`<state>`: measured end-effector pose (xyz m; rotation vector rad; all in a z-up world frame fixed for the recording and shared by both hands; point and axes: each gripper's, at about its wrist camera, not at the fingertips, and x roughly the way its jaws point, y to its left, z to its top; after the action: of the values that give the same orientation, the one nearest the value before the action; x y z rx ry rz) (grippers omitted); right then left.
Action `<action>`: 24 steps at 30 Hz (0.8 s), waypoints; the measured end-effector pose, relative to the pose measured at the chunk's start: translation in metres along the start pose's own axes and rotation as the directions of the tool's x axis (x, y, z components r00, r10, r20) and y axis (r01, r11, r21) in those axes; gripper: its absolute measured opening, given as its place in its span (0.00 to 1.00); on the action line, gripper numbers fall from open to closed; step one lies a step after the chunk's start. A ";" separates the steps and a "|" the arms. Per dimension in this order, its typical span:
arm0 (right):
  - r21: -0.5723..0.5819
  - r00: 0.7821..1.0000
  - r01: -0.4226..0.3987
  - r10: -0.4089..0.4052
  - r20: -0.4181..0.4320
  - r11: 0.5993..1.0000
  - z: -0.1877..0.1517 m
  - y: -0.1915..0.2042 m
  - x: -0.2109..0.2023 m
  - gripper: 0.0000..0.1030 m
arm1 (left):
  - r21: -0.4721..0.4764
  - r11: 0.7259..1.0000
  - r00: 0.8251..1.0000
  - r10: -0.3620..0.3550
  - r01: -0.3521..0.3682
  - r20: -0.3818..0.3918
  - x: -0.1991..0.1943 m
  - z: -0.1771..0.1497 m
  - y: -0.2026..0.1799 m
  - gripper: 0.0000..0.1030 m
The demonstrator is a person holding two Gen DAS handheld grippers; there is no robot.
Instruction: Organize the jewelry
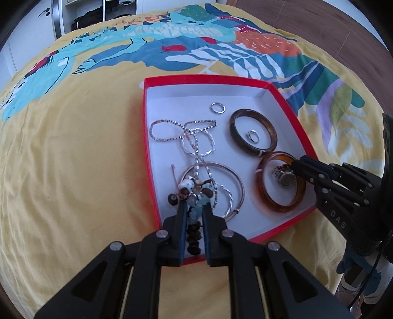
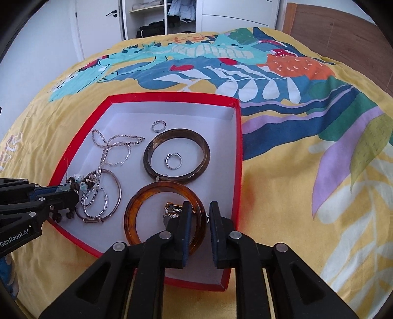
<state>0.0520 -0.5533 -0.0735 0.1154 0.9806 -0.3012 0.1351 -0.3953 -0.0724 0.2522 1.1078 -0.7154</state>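
A red box with a white inside lies on the bed; it also shows in the right wrist view. My left gripper is shut on a beaded bracelet of brown, white and blue beads, just above the box's near left part. My right gripper is open over the amber bangle, one finger inside it beside a chunky ring. In the box also lie a dark bangle, a silver bangle, silver chains and two small rings.
The yellow bedspread with a blue, teal and orange print surrounds the box. A wooden headboard stands at the far right. A white wardrobe and door stand beyond the bed.
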 end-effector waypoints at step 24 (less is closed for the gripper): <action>0.096 0.988 -0.094 0.082 0.130 0.991 -0.021 0.047 -0.123 0.49 | -0.101 0.988 0.981 0.130 -0.116 0.141 -0.142 -0.057 0.043 0.41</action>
<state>-0.0143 -0.4794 0.0151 0.2298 0.8325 -0.2741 0.0850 -0.2763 0.0205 0.1847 0.9728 -0.5623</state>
